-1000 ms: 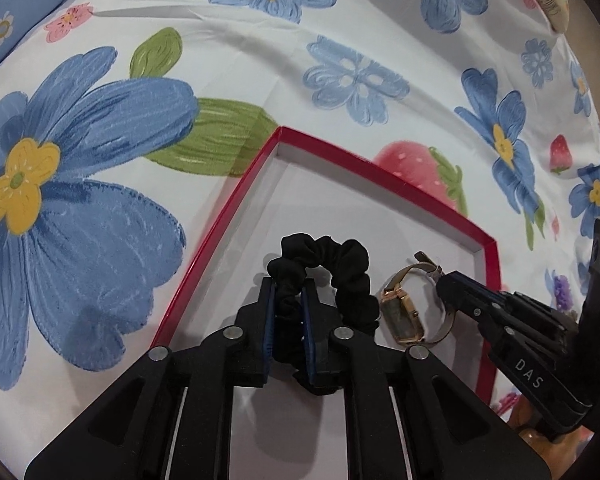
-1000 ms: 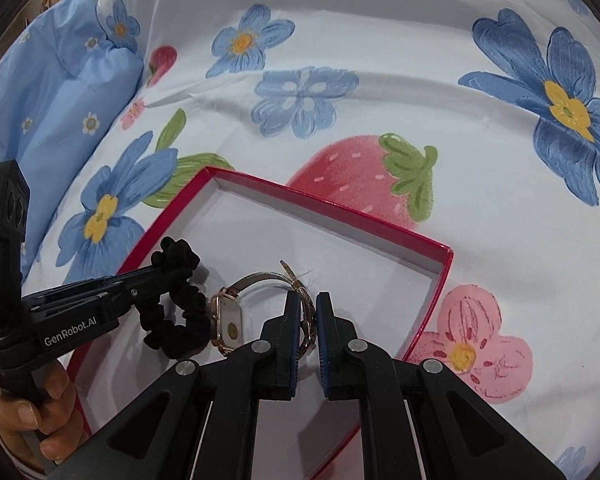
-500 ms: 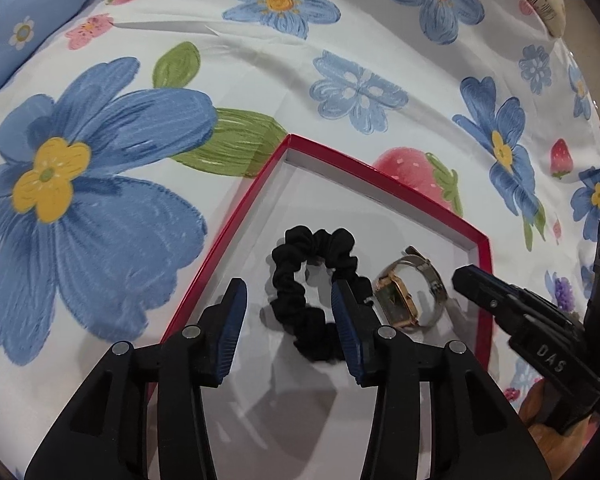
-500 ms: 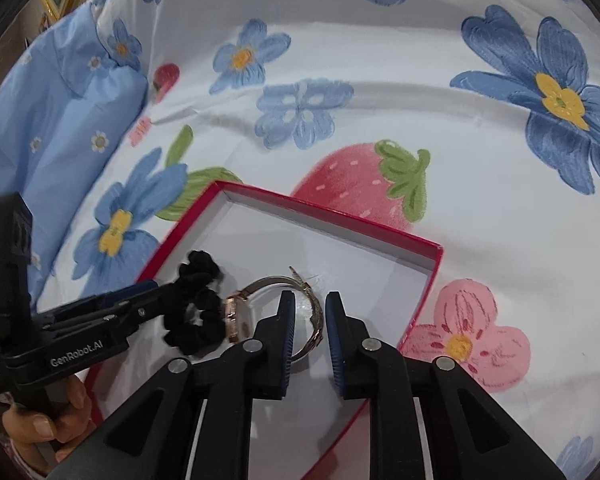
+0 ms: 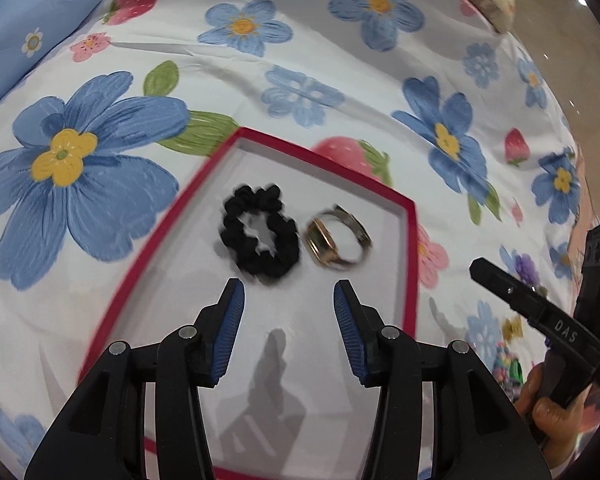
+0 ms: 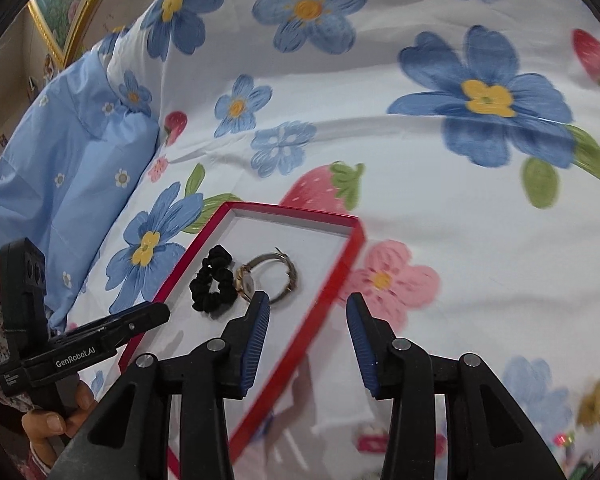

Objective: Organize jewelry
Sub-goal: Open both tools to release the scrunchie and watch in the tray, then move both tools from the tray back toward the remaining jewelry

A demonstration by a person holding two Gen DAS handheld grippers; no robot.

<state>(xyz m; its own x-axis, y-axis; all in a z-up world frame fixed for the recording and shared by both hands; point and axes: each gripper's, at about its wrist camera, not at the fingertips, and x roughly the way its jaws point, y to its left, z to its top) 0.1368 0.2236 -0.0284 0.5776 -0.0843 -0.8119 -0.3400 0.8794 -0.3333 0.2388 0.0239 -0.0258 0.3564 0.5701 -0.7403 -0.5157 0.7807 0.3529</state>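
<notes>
Where flowers sprawl, a quilted bedspread [image 5: 340, 92] under the red-rimmed box [image 5: 410, 248].

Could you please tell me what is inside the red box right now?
The red box holds a black scrunchie and a gold-cased wristwatch side by side on its white floor. Its near end is covered by the open left claw, so anything there stays unseen.

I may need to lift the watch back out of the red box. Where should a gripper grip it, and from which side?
Grip the watch by the far arc of its band, coming from above with one finger inside the loop. It rests on edge with the loop open, and the scrunchie crowds the gold case side. The right gripper looks nearer that free side of the box.
</notes>
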